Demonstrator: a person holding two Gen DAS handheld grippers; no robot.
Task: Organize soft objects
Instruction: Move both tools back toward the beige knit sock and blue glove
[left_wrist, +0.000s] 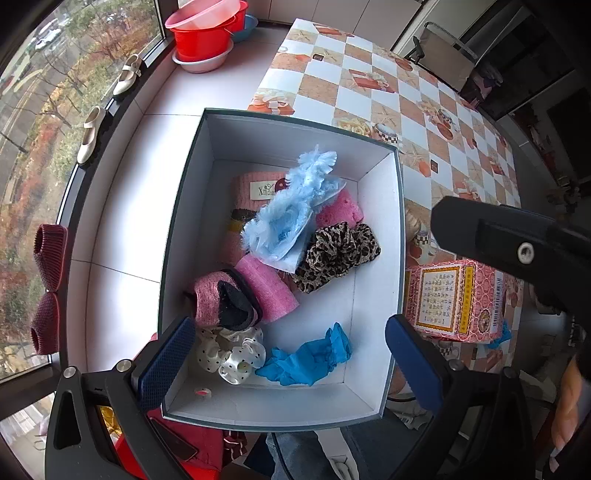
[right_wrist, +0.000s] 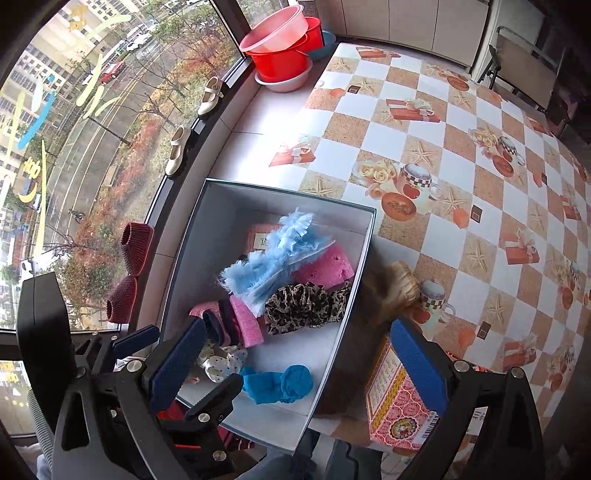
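Down inside the white box (left_wrist: 380, 229) on the worktop (left_wrist: 424, 110) lie the soft things: a blue glove (left_wrist: 306, 358), a leopard scrunchie (left_wrist: 336, 254), a fluffy blue bunch (left_wrist: 288, 210) and a dotted white scrunchie (left_wrist: 229, 354). Your left gripper (left_wrist: 290, 360) hangs over the box with its fingers wide apart, holding nothing. Your right gripper (right_wrist: 299, 365) is wide open and empty too. I think the glove is light, floppy and a bit slippery, so pinch it at its thick bunched middle.
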